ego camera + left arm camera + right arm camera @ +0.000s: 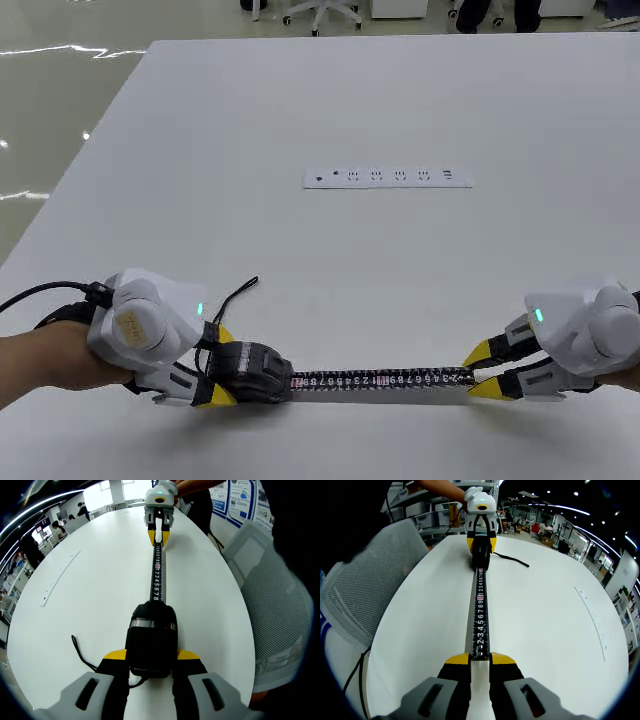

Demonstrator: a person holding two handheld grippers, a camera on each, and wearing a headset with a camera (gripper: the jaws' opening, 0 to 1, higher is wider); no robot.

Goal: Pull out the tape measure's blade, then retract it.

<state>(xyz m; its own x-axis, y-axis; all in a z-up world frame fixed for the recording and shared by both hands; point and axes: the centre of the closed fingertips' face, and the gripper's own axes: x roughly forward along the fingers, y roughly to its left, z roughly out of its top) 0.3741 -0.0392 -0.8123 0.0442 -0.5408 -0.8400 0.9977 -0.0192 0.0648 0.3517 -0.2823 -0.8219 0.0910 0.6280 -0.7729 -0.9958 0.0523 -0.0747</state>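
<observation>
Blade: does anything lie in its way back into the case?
Nothing visible does. The blade runs over bare table from the right gripper to the case in the left gripper; the power strip and the cord lie off to the side.

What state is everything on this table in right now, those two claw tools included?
Tape measure case, clamped, resting on the table.
Blade, pulled out, stretched straight between the grippers.
Left gripper, shut on the tape measure case.
Right gripper, shut on the blade's end.
Power strip, lying flat, nothing plugged in.
</observation>
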